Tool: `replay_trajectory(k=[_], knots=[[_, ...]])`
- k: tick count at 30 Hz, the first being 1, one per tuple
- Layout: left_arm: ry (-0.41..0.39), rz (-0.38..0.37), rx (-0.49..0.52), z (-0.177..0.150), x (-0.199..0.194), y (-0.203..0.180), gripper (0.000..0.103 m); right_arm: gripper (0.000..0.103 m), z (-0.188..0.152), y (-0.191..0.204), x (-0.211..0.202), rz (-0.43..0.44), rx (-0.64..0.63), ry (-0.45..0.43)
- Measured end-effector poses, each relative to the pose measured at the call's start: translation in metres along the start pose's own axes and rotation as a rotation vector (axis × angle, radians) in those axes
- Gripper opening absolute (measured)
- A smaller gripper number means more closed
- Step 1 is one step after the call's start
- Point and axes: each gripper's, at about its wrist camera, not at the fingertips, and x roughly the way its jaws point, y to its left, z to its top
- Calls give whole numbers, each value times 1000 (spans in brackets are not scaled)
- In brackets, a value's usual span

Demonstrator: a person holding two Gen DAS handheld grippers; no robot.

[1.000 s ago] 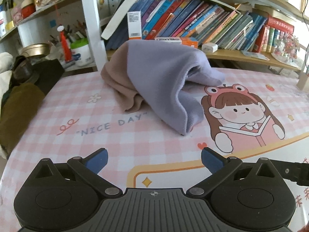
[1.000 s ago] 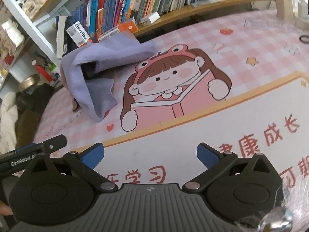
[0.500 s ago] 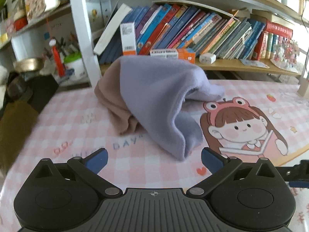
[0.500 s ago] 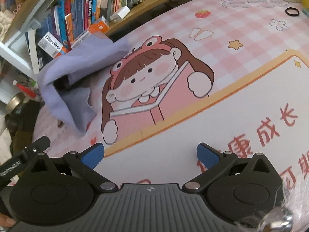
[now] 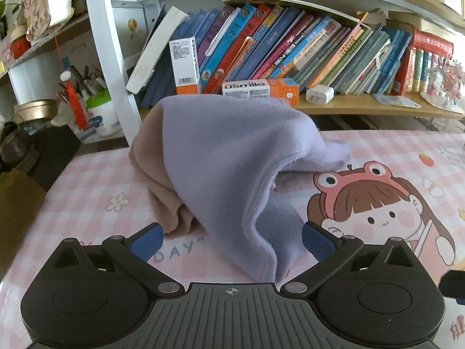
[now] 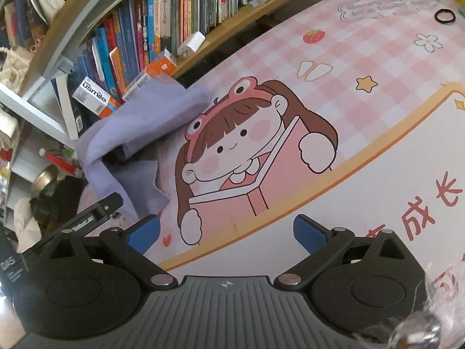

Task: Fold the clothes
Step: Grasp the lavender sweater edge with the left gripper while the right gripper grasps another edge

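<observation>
A crumpled garment, lilac (image 5: 226,163) with a tan-pink part (image 5: 157,186) on its left, lies heaped on the pink checked table mat (image 5: 96,186). My left gripper (image 5: 231,240) is open and empty, its blue fingertips (image 5: 145,240) on either side of the lilac hem. In the right wrist view the garment (image 6: 128,136) lies at the left. My right gripper (image 6: 226,232) is open and empty above the cartoon girl print (image 6: 247,157).
A bookshelf with leaning books (image 5: 290,46) and small boxes (image 5: 261,88) runs along the table's far edge. Dark bags (image 5: 35,157) sit off the left edge. A black hair tie (image 6: 444,16) lies at the far right.
My left gripper has moved forward until the garment's hem lies between its fingertips. My right gripper has moved forward and tilted over the cartoon print. Both stay open.
</observation>
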Motion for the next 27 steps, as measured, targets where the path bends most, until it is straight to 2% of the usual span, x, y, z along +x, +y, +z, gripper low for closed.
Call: replay_trajectory(k=[2,5,6,7,8,9,10,12,13,14,17,21,27], knots=[[-8,-1,13,1,4,-5,101,100,0,0,-2,8,9,-11],[-19,10,35,2,10,-9,93,99,1,1,-4,7,2,-18],[-21,18,44,3,13,-10,83,96,2,2,-4,13,-2,-12],[-23,26,53,3,15,-9,67,94,2,2,-4,19,-5,-7],[-25,35,62,4,17,-8,59,92,3,2,-4,31,-1,3],[-28,44,70,5,18,-7,39,91,3,2,-4,45,5,13],[-33,43,80,6,19,-5,23,91,3,0,-4,70,26,26],[-43,12,90,7,17,0,5,88,2,-3,-3,122,74,53],[-55,-9,95,8,13,3,5,83,2,-3,-3,144,86,65],[-72,-31,103,9,6,4,4,82,2,-3,-2,166,96,78],[-146,-96,158,9,-29,-2,4,83,2,-2,-5,234,131,79],[-214,-160,178,6,-78,-7,4,83,6,-12,-2,324,265,92],[-248,-211,188,-9,-132,-11,4,83,6,-24,15,362,425,142]])
